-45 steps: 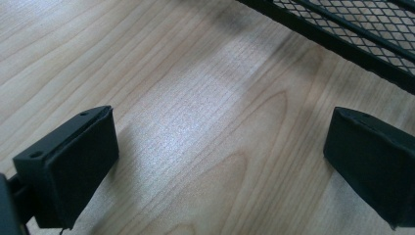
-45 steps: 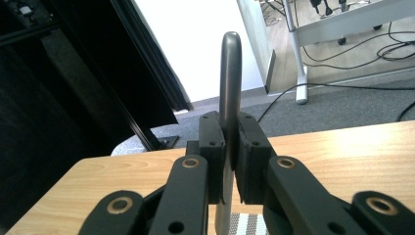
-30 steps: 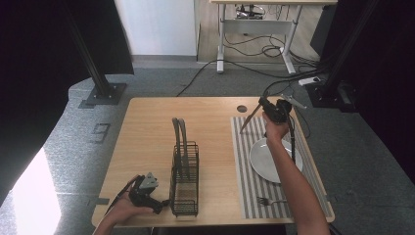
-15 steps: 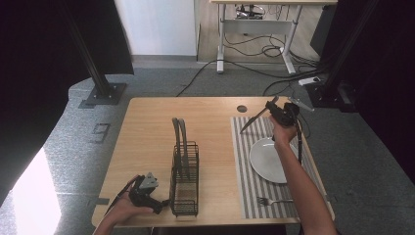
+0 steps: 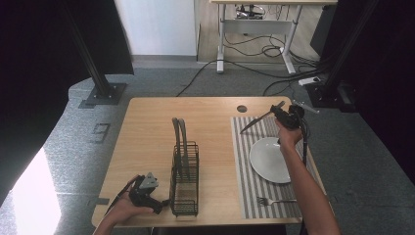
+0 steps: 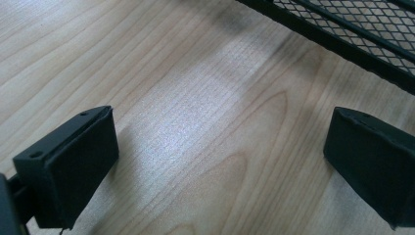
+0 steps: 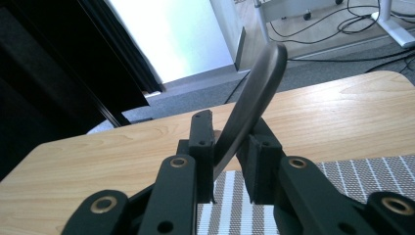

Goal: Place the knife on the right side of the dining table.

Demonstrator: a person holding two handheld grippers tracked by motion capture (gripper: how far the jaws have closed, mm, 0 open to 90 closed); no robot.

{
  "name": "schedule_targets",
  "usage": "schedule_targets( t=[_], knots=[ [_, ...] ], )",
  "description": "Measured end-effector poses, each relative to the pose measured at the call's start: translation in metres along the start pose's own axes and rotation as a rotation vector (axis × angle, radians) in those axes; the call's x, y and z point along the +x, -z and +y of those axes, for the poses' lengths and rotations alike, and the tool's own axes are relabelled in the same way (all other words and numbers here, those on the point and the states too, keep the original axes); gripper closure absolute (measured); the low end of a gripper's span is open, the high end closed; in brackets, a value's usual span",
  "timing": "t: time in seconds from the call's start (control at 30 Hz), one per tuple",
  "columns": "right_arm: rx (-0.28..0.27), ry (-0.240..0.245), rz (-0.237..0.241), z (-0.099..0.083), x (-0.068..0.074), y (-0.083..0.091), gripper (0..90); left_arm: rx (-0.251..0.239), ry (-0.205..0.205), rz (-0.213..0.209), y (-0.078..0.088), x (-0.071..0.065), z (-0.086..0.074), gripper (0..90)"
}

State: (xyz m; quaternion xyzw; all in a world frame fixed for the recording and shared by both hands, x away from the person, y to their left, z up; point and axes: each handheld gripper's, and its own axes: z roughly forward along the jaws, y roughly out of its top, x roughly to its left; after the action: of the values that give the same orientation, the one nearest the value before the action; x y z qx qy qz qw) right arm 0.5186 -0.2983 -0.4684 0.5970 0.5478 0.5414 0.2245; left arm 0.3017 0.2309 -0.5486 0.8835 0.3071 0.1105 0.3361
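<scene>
A dark knife [image 5: 256, 120] is clamped in my right gripper [image 5: 279, 113] at the far right of the table, its long end slanting down-left over the striped placemat [image 5: 244, 166]. In the right gripper view the knife [image 7: 254, 83] rises between the jaws of the right gripper [image 7: 230, 134]. My left gripper [image 5: 157, 204] rests near the front left edge beside a black wire rack [image 5: 185, 181]. Its own view shows the left gripper [image 6: 220, 161] open over bare wood, with the rack's mesh [image 6: 352, 29] at the upper right.
A white plate [image 5: 269, 159] lies on the placemat, with a fork [image 5: 274, 200] near the mat's front edge. Two grey curved pieces [image 5: 178, 137] stand in the rack. A round hole [image 5: 242, 108] sits in the tabletop near the far edge.
My right gripper has shifted a little right and lower with the knife. The left gripper has stayed put.
</scene>
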Motion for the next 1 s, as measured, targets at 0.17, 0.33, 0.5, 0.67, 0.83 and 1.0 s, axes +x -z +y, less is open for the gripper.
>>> schedule_targets(
  t=[0.17, 0.33, 0.5, 0.67, 0.83, 1.0],
  knots=[
    [0.015, 0.004, -0.013, 0.0, -0.002, 0.001, 74.7, 0.0, 0.0, 0.0, 0.0, 0.0, 0.0, 0.0],
    [0.026, 0.007, -0.022, 0.0, -0.004, 0.002, 73.8, 0.0, 0.0, 0.0, 0.0, 0.0, 0.0, 0.0],
    [0.032, -0.017, -0.034, -0.004, -0.014, 0.003, 72.0, 0.0, 0.0, 0.0, 0.0, 0.0, 0.0, 0.0],
    [0.042, -0.044, -0.042, -0.01, -0.024, 0.003, 70.3, 0.001, 0.0, 0.0, 0.0, 0.0, 0.0, 0.0],
    [0.061, -0.065, -0.049, -0.011, -0.029, 0.003, 69.1, 0.001, 0.0, 0.0, 0.0, 0.0, 0.0, 0.0],
    [0.073, -0.065, -0.058, -0.013, -0.032, 0.002, 67.8, 0.001, 0.0, 0.001, 0.0, 0.0, 0.0, 0.0]
  ],
)
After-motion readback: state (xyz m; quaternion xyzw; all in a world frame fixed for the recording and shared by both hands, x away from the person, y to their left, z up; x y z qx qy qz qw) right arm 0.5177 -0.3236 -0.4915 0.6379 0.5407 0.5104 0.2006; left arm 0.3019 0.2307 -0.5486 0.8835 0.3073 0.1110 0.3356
